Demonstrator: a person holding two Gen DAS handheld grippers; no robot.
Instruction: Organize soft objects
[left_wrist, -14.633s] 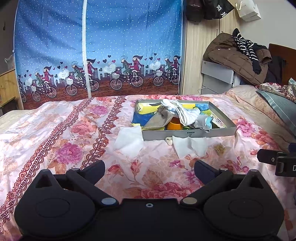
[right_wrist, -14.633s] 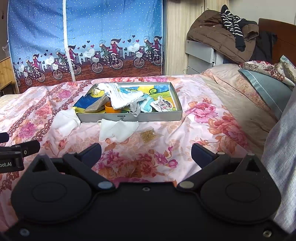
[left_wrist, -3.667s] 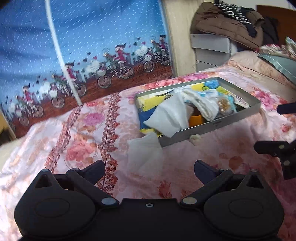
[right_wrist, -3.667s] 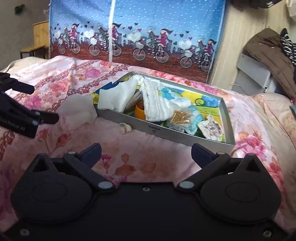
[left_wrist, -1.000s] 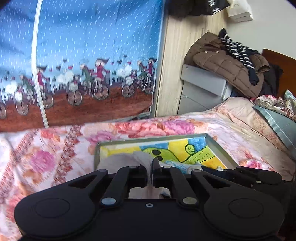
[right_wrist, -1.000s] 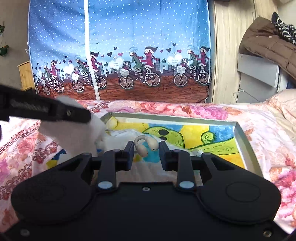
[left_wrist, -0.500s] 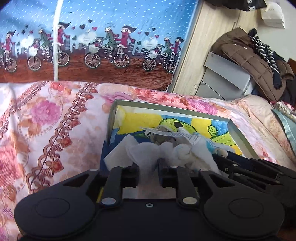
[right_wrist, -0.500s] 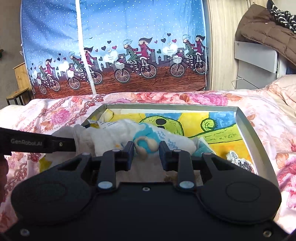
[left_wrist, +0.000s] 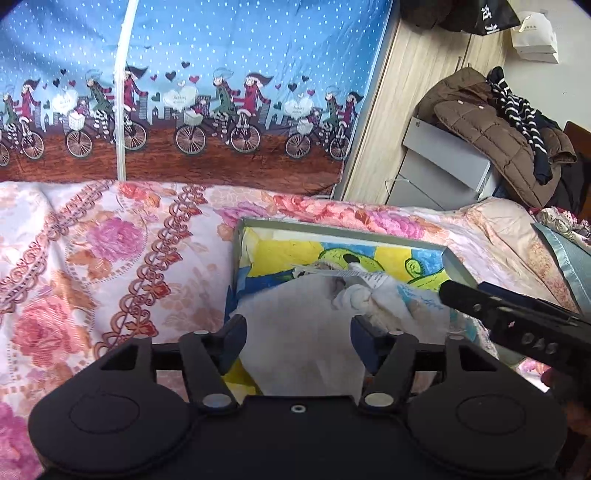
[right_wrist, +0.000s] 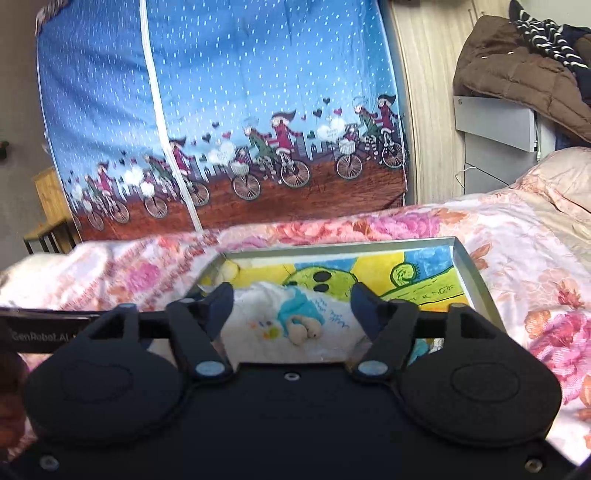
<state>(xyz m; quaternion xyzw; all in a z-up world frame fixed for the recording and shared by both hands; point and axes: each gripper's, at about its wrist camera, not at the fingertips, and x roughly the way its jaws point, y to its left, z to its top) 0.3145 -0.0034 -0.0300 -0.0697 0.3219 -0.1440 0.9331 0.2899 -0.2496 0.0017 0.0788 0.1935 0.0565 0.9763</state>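
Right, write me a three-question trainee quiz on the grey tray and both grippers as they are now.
1. True or false: the left gripper is open.
2. What lies between the right gripper fingers: A the small beige looped soft piece, B a striped sock, C nothing?
3. Fill in: the crumpled white cloth lies in the shallow grey metal tray on the floral ____.

Key: 1 true; 2 A, lying loose, jaws apart; 3 bedspread.

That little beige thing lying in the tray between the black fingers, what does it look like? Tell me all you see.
The small beige piece is a soft-looking, curled, knobbly lump with two rounded ends. It lies on a white and blue printed cloth inside the grey tray on the floral bed. The right gripper is open above it and nothing grips it. What it is exactly cannot be told.
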